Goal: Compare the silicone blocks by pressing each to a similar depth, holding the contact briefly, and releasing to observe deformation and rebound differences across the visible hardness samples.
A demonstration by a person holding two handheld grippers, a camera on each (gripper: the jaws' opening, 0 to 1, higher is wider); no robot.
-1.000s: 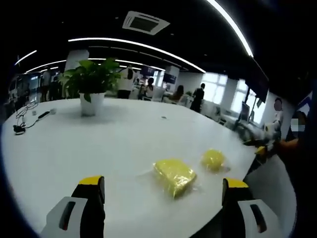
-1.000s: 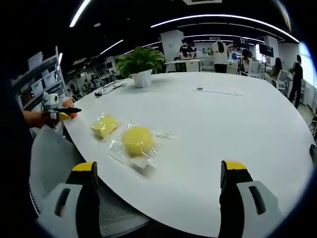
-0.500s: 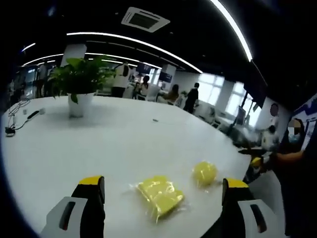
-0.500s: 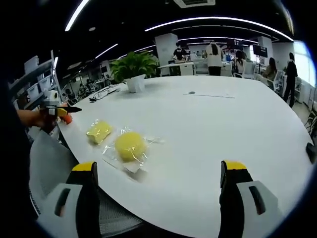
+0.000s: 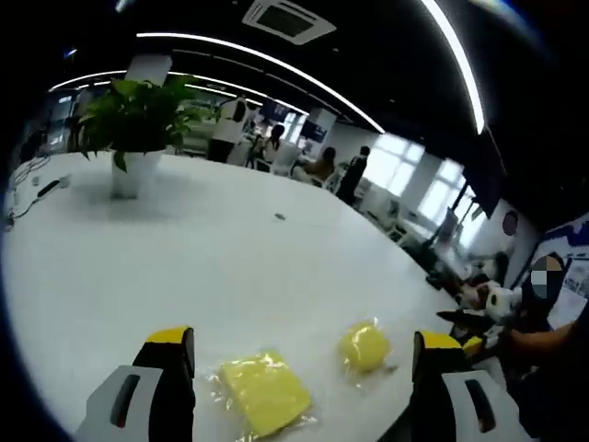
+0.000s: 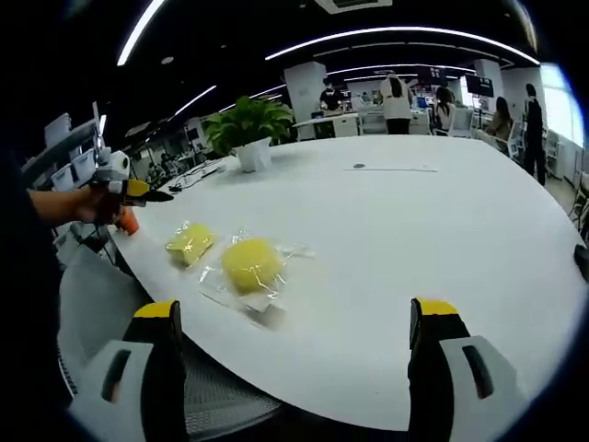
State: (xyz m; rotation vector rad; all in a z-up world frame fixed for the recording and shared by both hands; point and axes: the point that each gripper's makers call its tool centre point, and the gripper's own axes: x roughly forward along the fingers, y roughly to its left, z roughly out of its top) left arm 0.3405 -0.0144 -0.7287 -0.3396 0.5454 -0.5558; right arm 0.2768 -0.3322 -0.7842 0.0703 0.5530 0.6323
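We see two yellow silicone samples, each sealed in a clear plastic bag, lying near the edge of a large white table (image 5: pixel 202 267). In the left gripper view, the flat block (image 5: pixel 260 394) lies between the jaws of the left gripper (image 5: pixel 304 368), low in the frame, and the rounded block (image 5: pixel 364 346) sits just beside it to the right, apart from it. In the right gripper view the order is mirrored: the rounded block (image 6: pixel 251 264) is nearer the right gripper (image 6: pixel 294 354), and the flat block (image 6: pixel 190 242) lies beyond it, towards the left gripper (image 6: pixel 129 190), which enters from the left in a person's hand.

Both grippers have their yellow-tipped jaws spread wide and carry nothing; neither touches a sample. We judge that they hover above and short of the blocks in approach, so no press has begun. The samples appear to lie side by side within reach of both hands so that each can be pressed in turn under like conditions. The bags, we judge, may slide or wrinkle under contact, so a straight downward press seems advisable.

A potted plant (image 5: pixel 132 124) stands well away on the far side of the table, with cables (image 5: pixel 28 189) near it. An open office with people lies behind.

No brand, hardness label or other legible writing is visible on the bags, blocks or grippers.
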